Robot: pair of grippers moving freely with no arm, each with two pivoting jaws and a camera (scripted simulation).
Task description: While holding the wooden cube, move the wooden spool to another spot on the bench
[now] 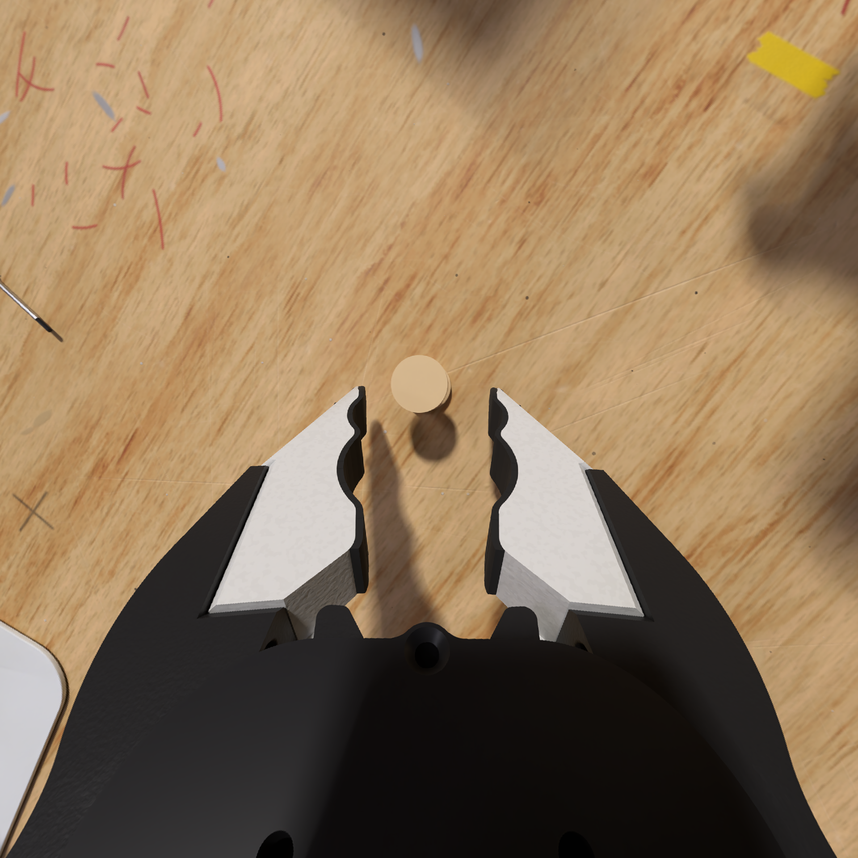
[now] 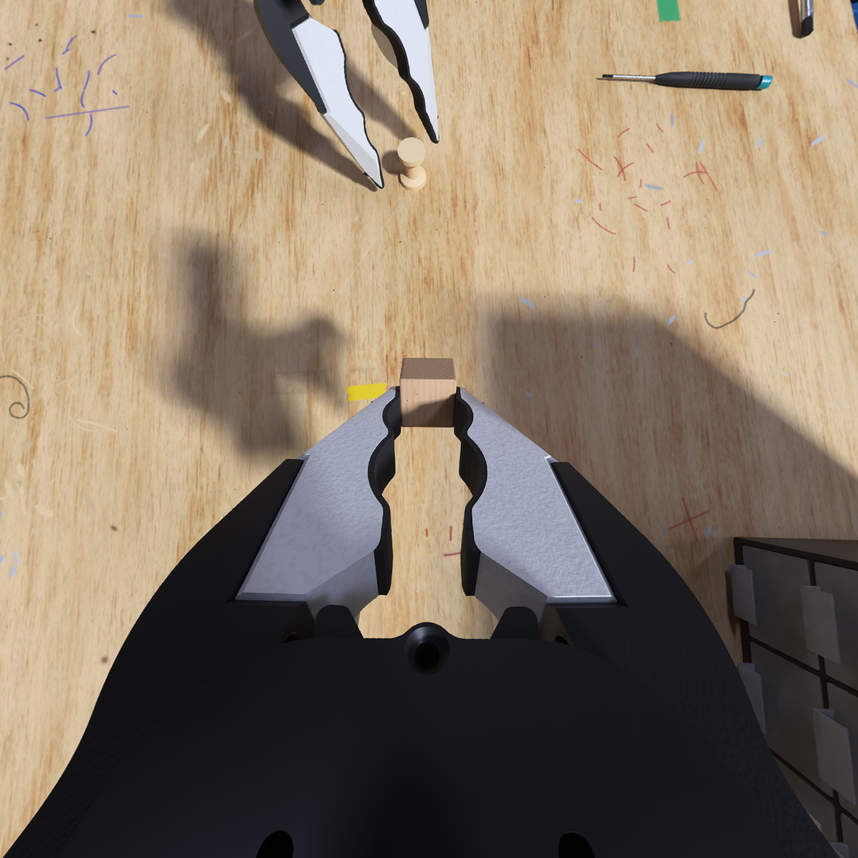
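Observation:
The wooden spool (image 1: 420, 383) stands upright on the bench, seen from above in the left wrist view, just ahead of my left gripper (image 1: 426, 394). That gripper is open, one fingertip on each side of the spool, not touching it. In the right wrist view the spool (image 2: 412, 162) stands far ahead, with the left gripper (image 2: 408, 160) coming down around it. My right gripper (image 2: 427, 394) is shut on the wooden cube (image 2: 427, 392) and holds it at the fingertips above the bench.
A piece of yellow tape (image 1: 791, 65) lies on the bench; it also shows beside the cube (image 2: 364, 392). A small screwdriver (image 2: 687, 80) lies at the far right. A dark drawer cabinet (image 2: 808, 673) stands at lower right. A white flat object (image 1: 23, 724) is at lower left.

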